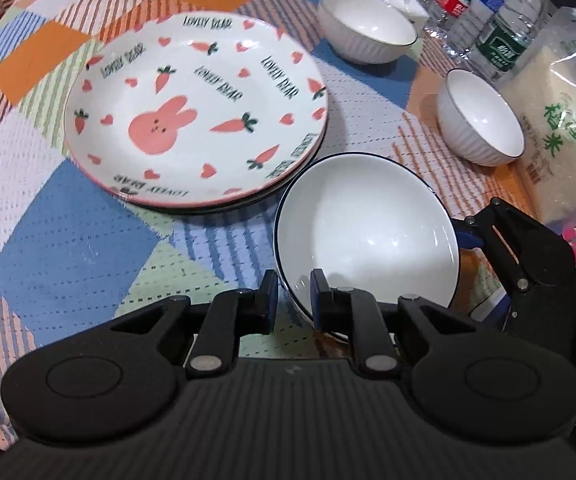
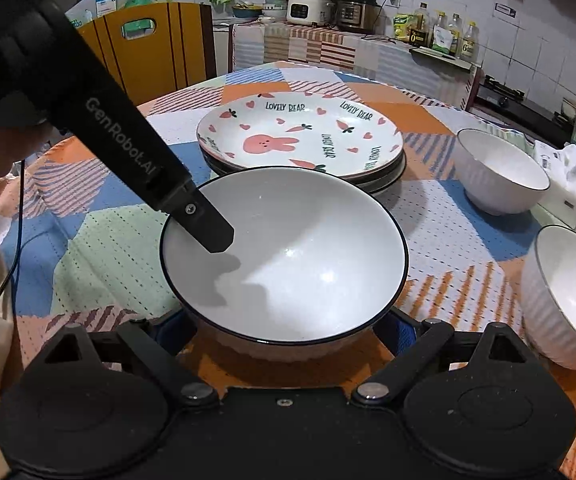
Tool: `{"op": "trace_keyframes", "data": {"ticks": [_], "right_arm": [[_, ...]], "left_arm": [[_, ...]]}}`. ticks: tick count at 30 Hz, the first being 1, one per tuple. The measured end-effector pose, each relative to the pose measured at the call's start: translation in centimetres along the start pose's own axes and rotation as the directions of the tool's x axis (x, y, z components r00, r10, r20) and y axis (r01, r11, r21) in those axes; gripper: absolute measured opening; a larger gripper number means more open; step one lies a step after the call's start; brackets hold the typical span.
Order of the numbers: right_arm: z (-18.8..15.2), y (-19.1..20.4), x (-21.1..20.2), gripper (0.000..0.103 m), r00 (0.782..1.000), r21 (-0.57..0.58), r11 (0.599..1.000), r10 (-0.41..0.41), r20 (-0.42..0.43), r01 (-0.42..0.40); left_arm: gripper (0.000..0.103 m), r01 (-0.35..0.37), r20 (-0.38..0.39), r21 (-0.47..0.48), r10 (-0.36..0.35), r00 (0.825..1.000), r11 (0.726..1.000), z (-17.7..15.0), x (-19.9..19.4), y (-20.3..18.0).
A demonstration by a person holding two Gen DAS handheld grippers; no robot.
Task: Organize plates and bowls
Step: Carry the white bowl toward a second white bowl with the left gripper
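Left tongs [image 1: 294,300] pinch the near rim of a wide white ceramic bowl with a dark rim line [image 1: 368,232]. Right tongs [image 2: 283,332] stand spread around the same bowl's outer wall; contact unclear. Bowl sits near side of the patchwork-clothed worktop [image 1: 67,240], just beside the stacked rabbit-and-carrot plates [image 1: 195,108]. Two smaller ribbed white bowls [image 1: 368,32] stand right.
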State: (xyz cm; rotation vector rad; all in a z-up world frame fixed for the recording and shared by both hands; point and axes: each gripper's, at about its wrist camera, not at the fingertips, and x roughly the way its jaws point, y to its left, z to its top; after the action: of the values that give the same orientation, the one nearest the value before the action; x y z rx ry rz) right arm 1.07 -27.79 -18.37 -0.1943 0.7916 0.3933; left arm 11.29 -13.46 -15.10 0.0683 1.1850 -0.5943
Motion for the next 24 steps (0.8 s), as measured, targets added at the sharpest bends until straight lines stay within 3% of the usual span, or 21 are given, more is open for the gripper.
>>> {"op": "trace_keyframes", "data": {"ticks": [7,13,19,24], "right_arm": [[-0.3,0.4,0.0,0.096,1.000,-0.012,1.000,-0.019,-0.006,0.019],[-0.9,0.6,-2.2,0.096,0.995,-0.061,0.994,-0.092,-0.029,0.090],[-2.0,-1.8,-6.3,0.096,0.997,0.092,0.993,-0.074,0.029,0.071],[-2.0,-3.9,-9.2,0.096,0.972,0.249,0.949,-0.221,0.083,0.195]], "left_arm": [[0.016,0.002,-0.004,0.005,-0.002,1.000,1.000,-0.2,-0.1,-0.2],[0.019,-0.006,0.010,0.034,0.005,1.000,0.999,0.0,-1.6,-0.6],[0.024,-0.048,0.002,0.127,0.048,0.999,0.991,0.5,-2.7,-2.0],[0.026,-0.064,0.019,0.168,0.062,0.998,0.984,1.1,-3.8,-2.3]]}}
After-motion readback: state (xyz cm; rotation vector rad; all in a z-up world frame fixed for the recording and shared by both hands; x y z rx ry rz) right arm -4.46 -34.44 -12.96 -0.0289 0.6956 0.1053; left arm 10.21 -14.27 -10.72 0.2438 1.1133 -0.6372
